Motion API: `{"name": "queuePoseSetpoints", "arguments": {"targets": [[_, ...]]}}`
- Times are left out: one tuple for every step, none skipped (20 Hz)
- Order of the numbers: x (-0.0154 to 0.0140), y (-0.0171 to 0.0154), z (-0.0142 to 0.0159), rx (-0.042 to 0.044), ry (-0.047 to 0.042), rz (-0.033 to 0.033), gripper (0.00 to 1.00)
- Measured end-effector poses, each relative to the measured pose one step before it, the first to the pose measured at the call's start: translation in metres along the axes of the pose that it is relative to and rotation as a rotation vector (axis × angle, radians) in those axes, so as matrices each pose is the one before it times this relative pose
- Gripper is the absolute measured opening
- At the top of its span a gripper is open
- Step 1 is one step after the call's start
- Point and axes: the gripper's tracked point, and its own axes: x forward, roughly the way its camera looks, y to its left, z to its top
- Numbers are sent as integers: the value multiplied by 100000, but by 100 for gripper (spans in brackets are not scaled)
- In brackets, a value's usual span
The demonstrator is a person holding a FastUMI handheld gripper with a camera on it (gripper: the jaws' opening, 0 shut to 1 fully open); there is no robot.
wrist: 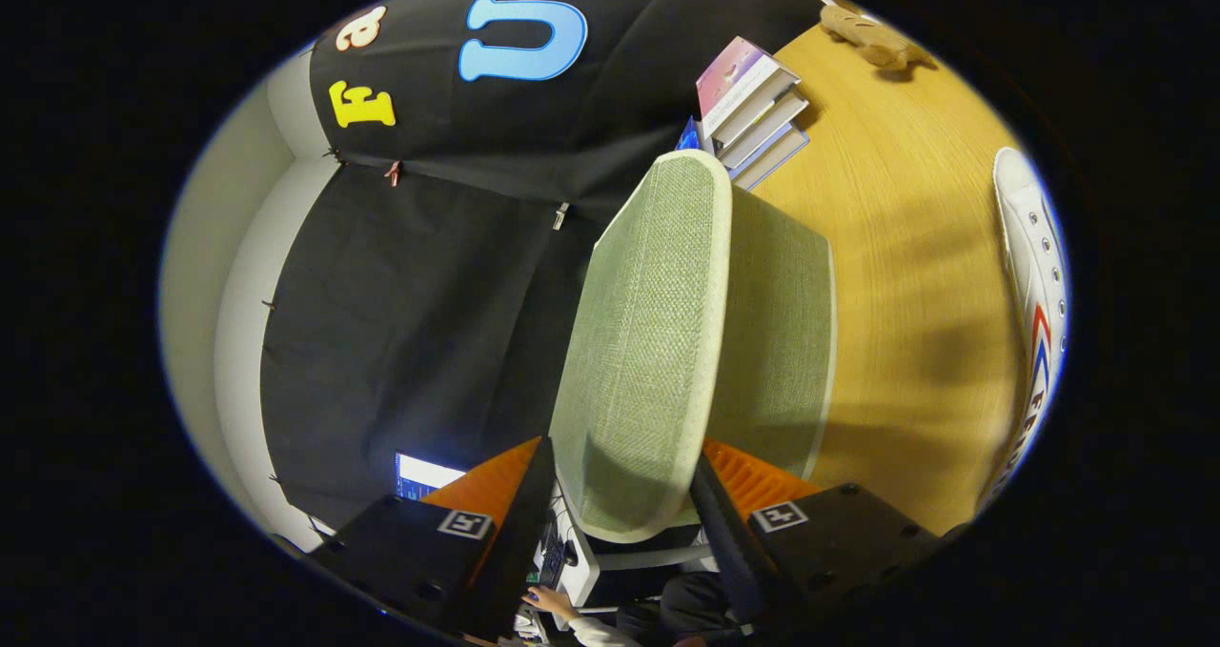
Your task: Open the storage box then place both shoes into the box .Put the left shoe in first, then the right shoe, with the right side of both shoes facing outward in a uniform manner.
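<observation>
Between gripper (624,509) jaws: storage box (658,342) lid, gripped.

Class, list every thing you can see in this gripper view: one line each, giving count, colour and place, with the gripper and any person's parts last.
Green woven fabric storage box lid: one, pale green, between the fingers, raised on edge.
Green fabric storage box: one, pale green, behind the lid on the table.
Wooden table: one, yellow-brown, under the box.
Stack of books: one stack, pink top cover, beyond the box.
White sneaker: one, white with red and blue stripes, beside the box, apart from it.
Plush toy: one, tan, far end of the table.
Lit screen: one, below the lid, beside a finger.
Person's hand: one, low between the fingers.
Gripper: one, both fingers pressing the lid's edge.
</observation>
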Motion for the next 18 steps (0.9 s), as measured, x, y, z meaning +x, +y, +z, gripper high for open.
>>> {"name": "queuePoseSetpoints", "arguments": {"targets": [[199, 29, -101, 946, 899, 28, 77], [-197, -161, 42, 842, 166, -1284, 73], [-271, -394, 697, 1484, -3239, -2190, 51], [-43, 304, 665, 2528, -1370, -90, 29], [-512, 273, 430, 2215, -1252, -899, 24], [99, 62, 251, 1486, 182, -1256, 12], [54, 153, -420, 1353, 870, -243, 10], [-72, 164, 251, -350, 841, -1668, 6], [-44, 142, -330, -1011, 764, -1160, 5], [348, 588, -418, -1712, 2191, 63, 5], [-487, 586, -94, -1924, 751, -791, 5], [-35, 598, 322, -1639, 240, -680, 5], [-196, 756, 145, -1223, 545, -553, 5], [-4, 710, 383, -1017, -40, -568, 6], [85, 838, 294, -1092, 49, 182, 6], [104, 872, 213, -1097, 470, -20, 6], [172, 1035, 107, -787, 430, 134, 6], [283, 1321, 350, -977, 65, 1041, 6]]}}
